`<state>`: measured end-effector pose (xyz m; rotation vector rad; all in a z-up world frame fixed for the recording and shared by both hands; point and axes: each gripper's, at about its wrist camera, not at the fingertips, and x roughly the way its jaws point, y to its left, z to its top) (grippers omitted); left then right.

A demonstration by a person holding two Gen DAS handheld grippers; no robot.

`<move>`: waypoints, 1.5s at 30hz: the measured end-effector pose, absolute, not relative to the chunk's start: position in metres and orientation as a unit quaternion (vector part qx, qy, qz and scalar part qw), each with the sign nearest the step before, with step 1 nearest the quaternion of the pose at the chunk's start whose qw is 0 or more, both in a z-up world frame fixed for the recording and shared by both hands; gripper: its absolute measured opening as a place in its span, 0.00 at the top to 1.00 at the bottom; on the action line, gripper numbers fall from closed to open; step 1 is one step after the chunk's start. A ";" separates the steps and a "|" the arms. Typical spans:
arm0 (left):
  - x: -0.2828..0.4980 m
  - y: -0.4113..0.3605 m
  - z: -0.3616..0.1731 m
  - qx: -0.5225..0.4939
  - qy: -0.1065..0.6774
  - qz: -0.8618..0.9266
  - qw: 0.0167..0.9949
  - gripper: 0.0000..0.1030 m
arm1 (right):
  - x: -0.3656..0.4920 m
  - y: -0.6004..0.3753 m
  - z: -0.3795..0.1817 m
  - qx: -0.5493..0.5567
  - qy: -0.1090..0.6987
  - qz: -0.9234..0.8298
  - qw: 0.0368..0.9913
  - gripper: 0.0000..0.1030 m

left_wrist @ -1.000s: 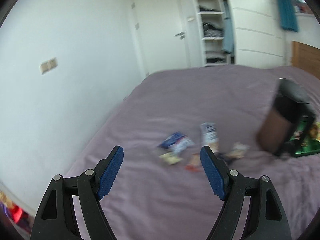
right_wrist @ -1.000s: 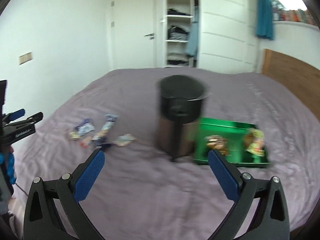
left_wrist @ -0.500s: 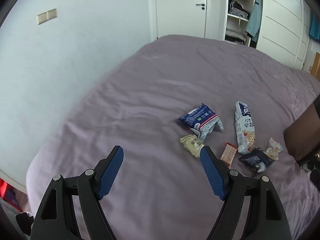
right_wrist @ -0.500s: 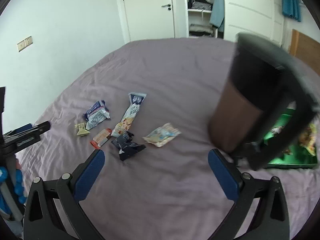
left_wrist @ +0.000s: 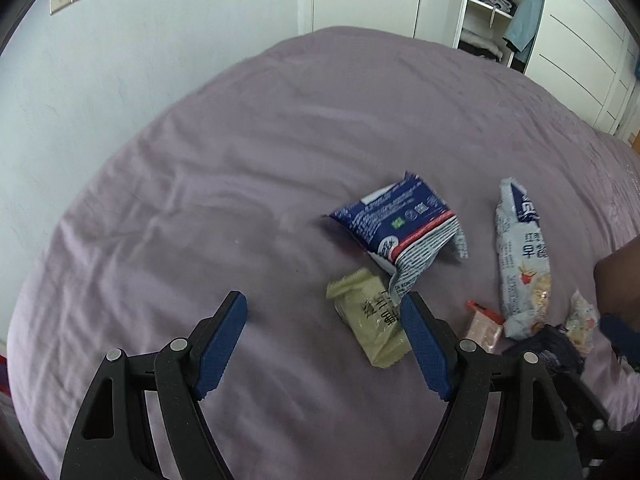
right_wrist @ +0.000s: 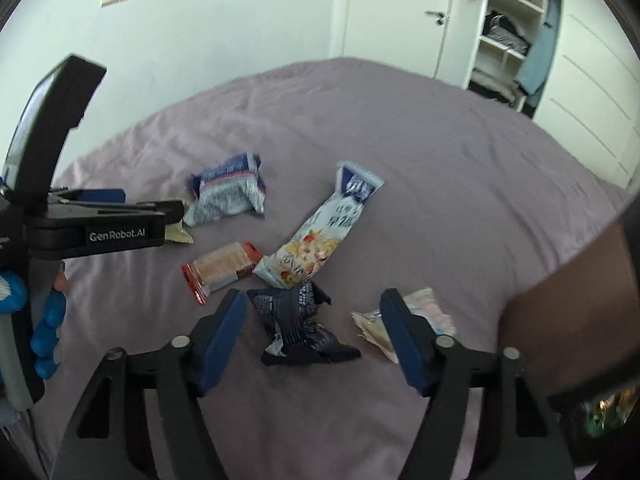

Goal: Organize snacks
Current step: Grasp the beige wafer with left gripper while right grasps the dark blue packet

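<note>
The left gripper (left_wrist: 322, 342) stood spread over bare purple bedsheet (left_wrist: 248, 152), its right finger just beside the yellowish packet (left_wrist: 370, 326), whose long axis ran down toward the camera. The right gripper (right_wrist: 314, 338), jaws just closing yet still apart and empty, framed the crumpled dark wrapper (right_wrist: 300, 326), so that hand looked nearer a pick. Other snacks lay beyond; the brown bin (right_wrist: 568, 300) crowded the right side.

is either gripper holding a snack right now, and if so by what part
Neither. The left gripper is open over bare sheet; the right gripper, jaws just closing, straddles the dark wrapper without touching it.
</note>
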<state>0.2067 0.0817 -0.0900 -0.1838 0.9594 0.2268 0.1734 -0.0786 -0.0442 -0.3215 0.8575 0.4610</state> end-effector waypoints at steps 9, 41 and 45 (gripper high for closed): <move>0.209 0.090 -0.102 -0.116 0.459 0.092 0.876 0.29 | 0.184 -0.077 -0.072 -0.162 0.446 0.239 0.847 0.53; 0.210 0.103 -0.104 -0.128 0.476 0.042 0.869 0.88 | 0.166 -0.098 -0.076 -0.086 0.469 0.254 0.841 0.74; 0.201 0.105 -0.096 -0.135 0.469 0.042 0.872 0.88 | 0.158 -0.108 -0.069 -0.050 0.471 0.256 0.842 0.76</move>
